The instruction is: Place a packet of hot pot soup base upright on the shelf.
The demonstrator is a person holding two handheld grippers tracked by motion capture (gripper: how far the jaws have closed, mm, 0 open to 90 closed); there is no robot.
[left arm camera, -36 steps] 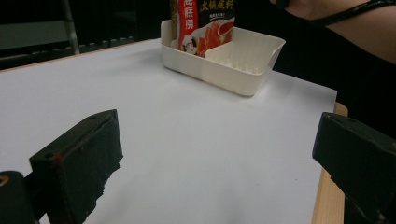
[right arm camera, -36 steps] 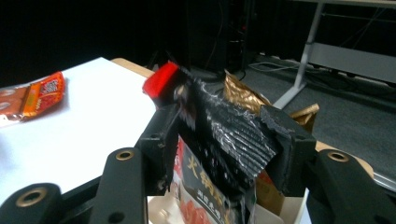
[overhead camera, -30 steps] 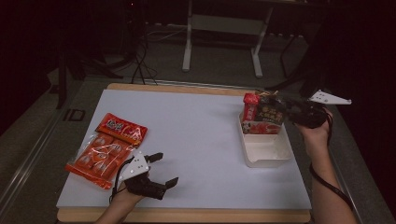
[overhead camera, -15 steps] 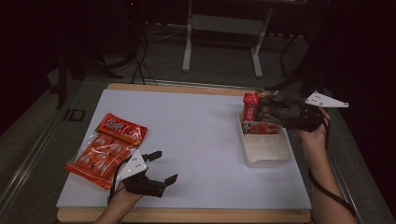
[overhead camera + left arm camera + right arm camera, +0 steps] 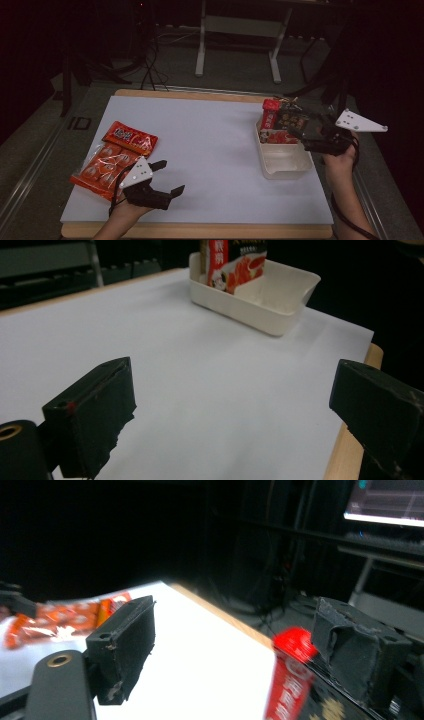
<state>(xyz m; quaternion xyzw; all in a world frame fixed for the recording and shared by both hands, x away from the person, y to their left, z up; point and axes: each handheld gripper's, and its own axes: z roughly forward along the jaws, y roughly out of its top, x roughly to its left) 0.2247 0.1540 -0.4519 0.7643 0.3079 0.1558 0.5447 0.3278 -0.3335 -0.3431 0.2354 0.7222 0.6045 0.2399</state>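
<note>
Nearest the person, the left claw (image 5: 167, 177) hangs just above the white tabletop (image 5: 210, 150), jaws spread wide with nothing between them; its own view confirms bare sheet between the two black jaws. Just beside it, toward the left edge, lies the red bag of wrapped snacks (image 5: 112, 157), flat and untouched. Farther across, at the right side, the white tray (image 5: 285, 162) holds upright snack packets (image 5: 280, 122) crowded into its far end, the near end bare. The right claw (image 5: 300, 135) hovers over the tray beside those packets; its jaws have just been opening and stand spread, gripping nothing.

The packing step looks to be between items: a packet seems freshly set in the tray. The next move likely calls for the left claw to turn toward the red bag and pinch an edge.
</note>
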